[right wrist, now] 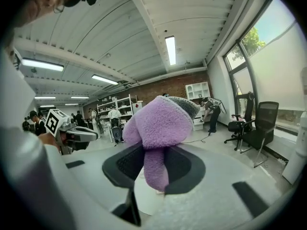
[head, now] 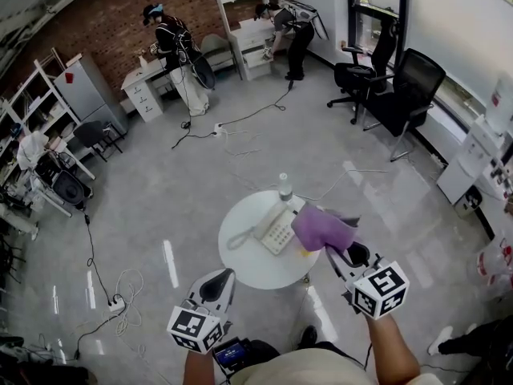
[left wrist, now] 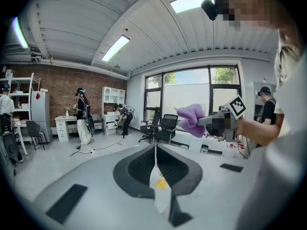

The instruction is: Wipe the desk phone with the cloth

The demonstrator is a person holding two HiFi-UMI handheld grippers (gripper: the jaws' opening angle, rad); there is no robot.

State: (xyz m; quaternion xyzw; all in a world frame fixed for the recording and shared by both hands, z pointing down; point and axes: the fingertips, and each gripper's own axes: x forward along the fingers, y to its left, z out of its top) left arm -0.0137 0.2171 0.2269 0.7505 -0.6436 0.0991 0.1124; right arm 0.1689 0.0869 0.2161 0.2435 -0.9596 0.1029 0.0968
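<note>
**Reference: round white table (head: 255, 269).** The desk phone (head: 273, 228) lies on the middle of the table, with its cord (head: 238, 240) trailing toward the table's left edge. A bottle (head: 284, 188) stands at the table's far edge. The right gripper (head: 335, 253) — jaws clamped on a purple cloth (head: 321, 226) — holds it over the table's right side, beside the phone. The left gripper (head: 227, 275), jaws pressed together and empty, is just short of the table's near-left edge.
</note>
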